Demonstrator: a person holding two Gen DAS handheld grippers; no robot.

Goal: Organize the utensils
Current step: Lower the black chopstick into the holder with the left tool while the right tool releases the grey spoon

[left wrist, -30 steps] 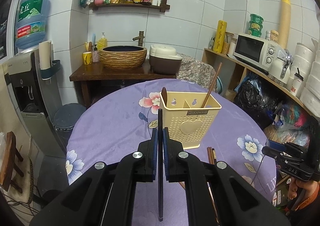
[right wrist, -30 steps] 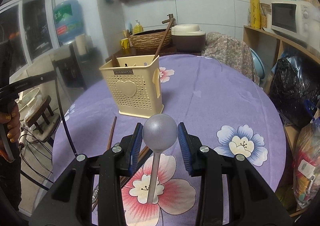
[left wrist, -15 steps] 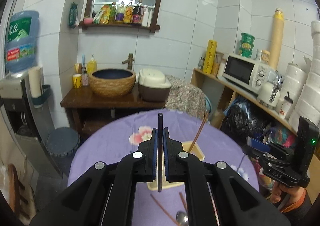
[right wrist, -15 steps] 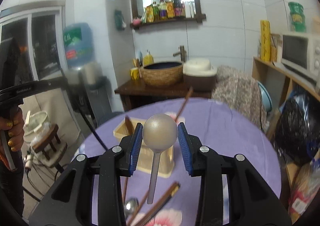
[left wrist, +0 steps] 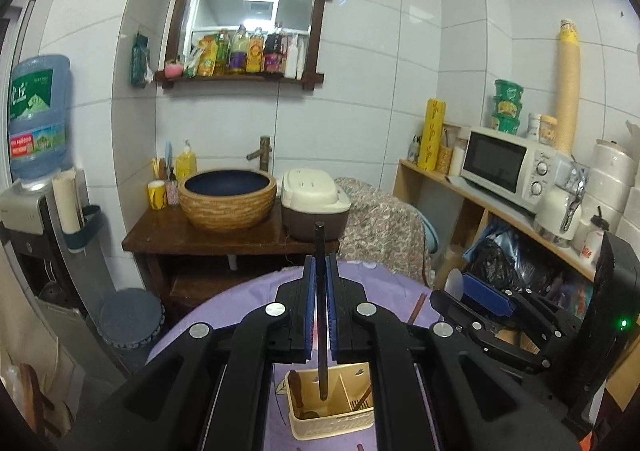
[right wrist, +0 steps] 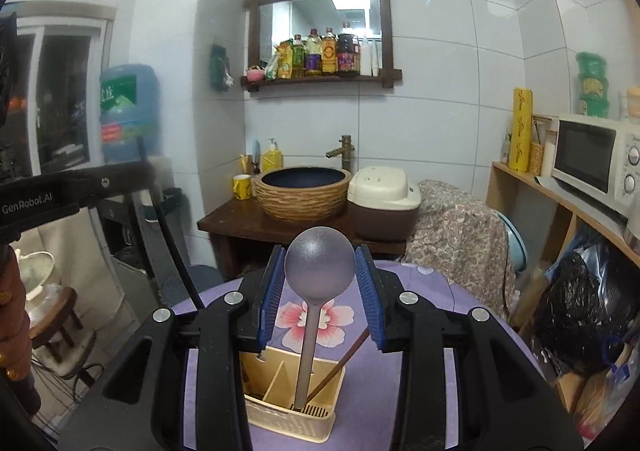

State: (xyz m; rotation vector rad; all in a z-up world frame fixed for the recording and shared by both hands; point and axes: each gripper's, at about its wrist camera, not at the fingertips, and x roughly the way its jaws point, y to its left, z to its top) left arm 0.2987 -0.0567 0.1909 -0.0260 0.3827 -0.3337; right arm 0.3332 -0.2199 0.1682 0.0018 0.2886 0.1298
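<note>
My left gripper (left wrist: 320, 271) is shut on a thin black chopstick (left wrist: 321, 331) that hangs upright. Its lower tip lines up with the middle of the cream utensil holder (left wrist: 332, 425) far below. The holder has a dark utensil (left wrist: 297, 391) at its left and a brown chopstick (left wrist: 362, 399) at its right. My right gripper (right wrist: 320, 263) is shut on the round bowl of a grey spoon (right wrist: 320, 269). The spoon's handle (right wrist: 305, 355) points down to the holder (right wrist: 288, 423), right of its divider. Whether either tip is inside, I cannot tell. The right gripper (left wrist: 480, 293) hovers close beside the left.
The holder stands on a round table with a purple flowered cloth (right wrist: 420, 379). A loose brown chopstick (left wrist: 416, 309) lies on it. Behind are a wooden stand with a woven basin (right wrist: 302, 193) and a rice cooker (right wrist: 384, 203). Shelves with a microwave (left wrist: 508, 167) line the right.
Both grippers have risen with their utensils still held. The holder has dropped from mid-picture to the bottom, under the fingers. The right gripper now shows nearer in the left wrist view.
</note>
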